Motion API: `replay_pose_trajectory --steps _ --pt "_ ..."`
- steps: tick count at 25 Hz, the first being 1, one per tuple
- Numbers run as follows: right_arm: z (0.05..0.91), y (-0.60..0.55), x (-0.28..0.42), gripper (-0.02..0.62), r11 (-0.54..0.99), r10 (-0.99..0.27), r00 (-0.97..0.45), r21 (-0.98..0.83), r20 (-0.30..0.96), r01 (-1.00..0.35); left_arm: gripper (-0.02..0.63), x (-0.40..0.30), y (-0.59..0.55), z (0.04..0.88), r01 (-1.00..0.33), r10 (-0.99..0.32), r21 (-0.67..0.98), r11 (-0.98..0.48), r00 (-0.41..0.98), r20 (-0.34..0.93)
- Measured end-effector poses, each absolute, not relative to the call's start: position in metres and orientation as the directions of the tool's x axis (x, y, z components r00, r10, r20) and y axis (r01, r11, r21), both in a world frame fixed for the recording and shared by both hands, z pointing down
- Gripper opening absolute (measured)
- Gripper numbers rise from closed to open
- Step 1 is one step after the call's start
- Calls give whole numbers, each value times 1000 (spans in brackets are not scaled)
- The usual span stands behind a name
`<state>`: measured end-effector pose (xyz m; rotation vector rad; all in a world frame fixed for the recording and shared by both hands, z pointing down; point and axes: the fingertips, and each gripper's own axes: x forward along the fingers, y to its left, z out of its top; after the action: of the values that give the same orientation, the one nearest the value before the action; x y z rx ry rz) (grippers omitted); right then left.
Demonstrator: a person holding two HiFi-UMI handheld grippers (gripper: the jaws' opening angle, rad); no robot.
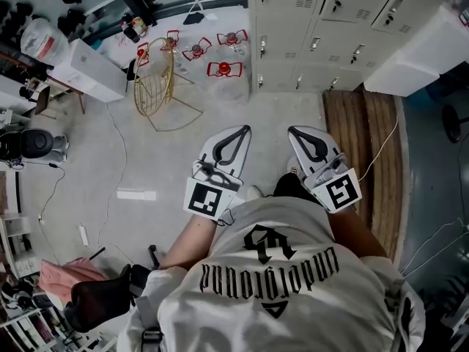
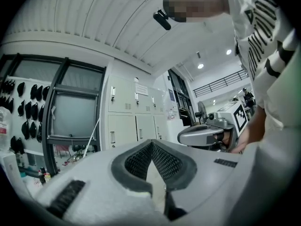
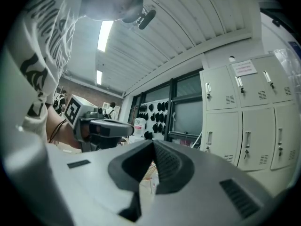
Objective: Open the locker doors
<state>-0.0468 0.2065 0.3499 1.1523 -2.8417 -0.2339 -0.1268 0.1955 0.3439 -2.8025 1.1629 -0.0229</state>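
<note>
A bank of pale metal lockers [image 1: 315,20], flat-fronted with louvred vents and slim handles, is seen across the smooth grey floor [image 1: 242,108], its visible doors shut and well apart from both grippers. A ribbed wooden platform [image 1: 366,145] is laid before it on the right and a gold wire frame [image 1: 155,86] on the left. The left gripper [image 1: 242,132] and right gripper [image 1: 294,132], grey shells with black mesh-textured pads [image 2: 164,161], are held level, each pair of jaws closed together on nothing.

Bare floor [image 1: 271,116] lies open at 12 o'clock up to the lockers [image 1: 322,20]; a wire frame [image 1: 155,86] stands at 11, a bench [image 1: 363,145] at 2.
</note>
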Motion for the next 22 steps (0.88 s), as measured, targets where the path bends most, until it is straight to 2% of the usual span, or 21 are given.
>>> replay_pose_trajectory --steps 5,10,16,22 --pt "359 175 -26 37 728 -678 -735 145 4 -670 8 -107 172 350 -735 -739 -116 -668 674 -11" --pt "385 129 -2 117 781 -623 -780 106 67 -615 8 -73 133 357 -754 -758 -114 -647 652 -10" --pt "392 73 55 199 802 -597 -799 65 68 -594 8 -22 80 365 -786 -790 -94 -611 613 8" --pt "398 33 100 235 831 -557 -827 65 80 -553 8 21 43 370 -798 -804 -109 -593 595 21"
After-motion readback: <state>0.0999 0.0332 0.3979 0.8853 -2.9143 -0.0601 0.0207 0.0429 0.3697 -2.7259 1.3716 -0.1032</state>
